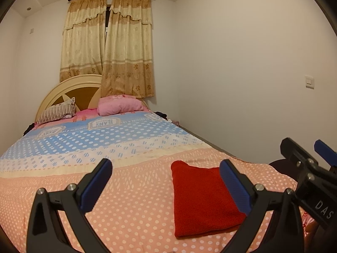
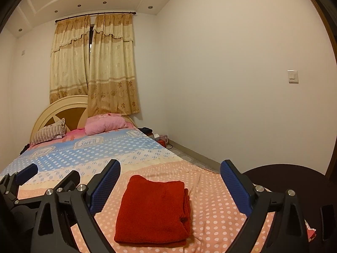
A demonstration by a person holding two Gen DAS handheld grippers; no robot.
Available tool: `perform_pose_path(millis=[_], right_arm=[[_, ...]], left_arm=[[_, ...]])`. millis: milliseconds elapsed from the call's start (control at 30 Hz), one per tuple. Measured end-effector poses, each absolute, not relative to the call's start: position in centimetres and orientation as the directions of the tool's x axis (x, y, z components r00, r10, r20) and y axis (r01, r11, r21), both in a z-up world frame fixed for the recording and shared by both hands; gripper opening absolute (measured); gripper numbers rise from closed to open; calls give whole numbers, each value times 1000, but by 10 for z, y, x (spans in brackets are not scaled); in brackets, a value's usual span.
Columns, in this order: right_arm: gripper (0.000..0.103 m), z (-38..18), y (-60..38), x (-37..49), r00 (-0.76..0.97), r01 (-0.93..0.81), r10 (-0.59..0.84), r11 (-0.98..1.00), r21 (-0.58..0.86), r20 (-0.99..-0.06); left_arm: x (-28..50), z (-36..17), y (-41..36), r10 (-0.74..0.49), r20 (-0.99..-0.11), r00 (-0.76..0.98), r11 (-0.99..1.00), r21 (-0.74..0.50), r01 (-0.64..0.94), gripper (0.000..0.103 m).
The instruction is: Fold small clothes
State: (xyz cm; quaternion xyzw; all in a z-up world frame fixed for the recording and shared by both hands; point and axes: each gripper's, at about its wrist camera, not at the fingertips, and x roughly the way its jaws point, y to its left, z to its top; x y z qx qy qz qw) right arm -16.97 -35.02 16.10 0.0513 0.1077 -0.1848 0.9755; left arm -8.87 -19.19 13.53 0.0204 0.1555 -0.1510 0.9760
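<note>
One red folded garment (image 2: 154,209) lies flat on the bed (image 2: 212,217), on the polka-dot bedspread's peach end. Two tools over it: the left hand-held gripper (image 1: 166,181) with fingers spread wide and empty, the right hand-held gripper (image 2: 169,182) likewise parted, holding nothing, the garment between its fingers in view. Two pillows at the headboard (image 2: 61,110), one striped pillow (image 2: 49,133), one pink pillow (image 2: 105,124). Two curtain panels (image 2: 111,63) behind. Nothing blocks the garment.

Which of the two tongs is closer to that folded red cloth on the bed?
The right tongs, it seems: the red cloth lies straight between its open fingers. The left tongs sit off to the cloth's left, with only their right finger overlapping it. Neither touches it.
</note>
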Motion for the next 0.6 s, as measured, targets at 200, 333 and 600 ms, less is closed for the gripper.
perform_pose_path(millis=[200, 333, 600], right_arm=[[96, 161, -352, -170, 908, 375, -353, 925, 61, -225], [96, 161, -355, -169, 908, 376, -354, 924, 65, -222], [96, 160, -355, -169, 906, 382, -360, 922, 63, -223]], left_arm=[[-88, 135, -191, -290, -311, 905, 953, -11, 302, 103], [-88, 136, -191, -290, -312, 905, 954, -13, 301, 103], [-88, 135, -193, -287, -309, 907, 954, -11, 298, 103]])
